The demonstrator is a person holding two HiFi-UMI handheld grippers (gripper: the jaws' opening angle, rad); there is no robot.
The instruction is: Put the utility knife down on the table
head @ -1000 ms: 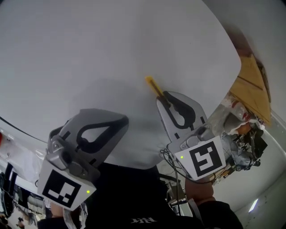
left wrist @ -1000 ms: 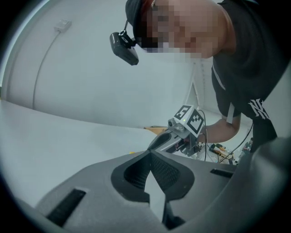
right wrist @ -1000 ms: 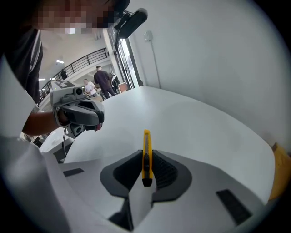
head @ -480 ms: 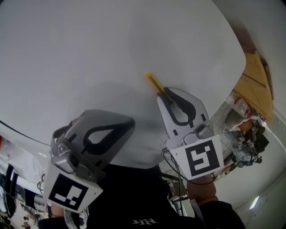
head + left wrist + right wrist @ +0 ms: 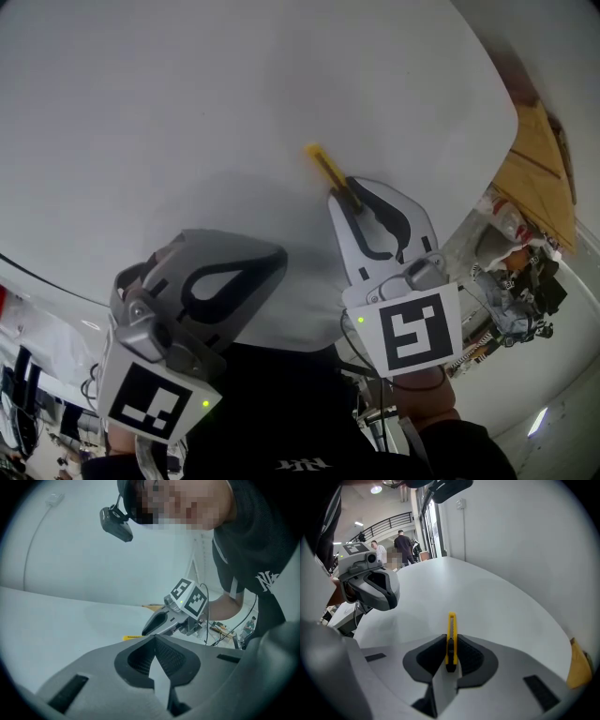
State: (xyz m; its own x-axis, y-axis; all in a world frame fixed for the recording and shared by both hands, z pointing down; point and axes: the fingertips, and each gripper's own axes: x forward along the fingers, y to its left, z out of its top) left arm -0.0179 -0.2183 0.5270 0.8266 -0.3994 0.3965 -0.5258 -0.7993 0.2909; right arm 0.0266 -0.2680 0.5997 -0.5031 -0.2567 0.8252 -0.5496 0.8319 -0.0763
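The yellow utility knife [image 5: 327, 171] sticks out forward from my right gripper [image 5: 344, 194], which is shut on its black rear end. In the right gripper view the knife [image 5: 451, 632] stands on edge between the jaws of the right gripper [image 5: 450, 645], low over the white table [image 5: 487, 597]; whether it touches the table cannot be told. My left gripper [image 5: 265, 262] hangs at the table's near edge, shut with nothing in it. The left gripper view shows its closed jaws at the left gripper [image 5: 154, 640], with the knife's tip [image 5: 132, 637] and the right gripper [image 5: 159, 621] beyond.
The white table [image 5: 187, 112] is round-edged. Off its right edge lie wooden boards [image 5: 539, 169] and floor clutter [image 5: 516, 286]. A dark cable [image 5: 37, 267] runs along the left rim. People stand far off in the right gripper view [image 5: 401, 543].
Little differs. The left gripper has drifted slightly to the right. The right gripper keeps its hold on the knife at almost the same spot.
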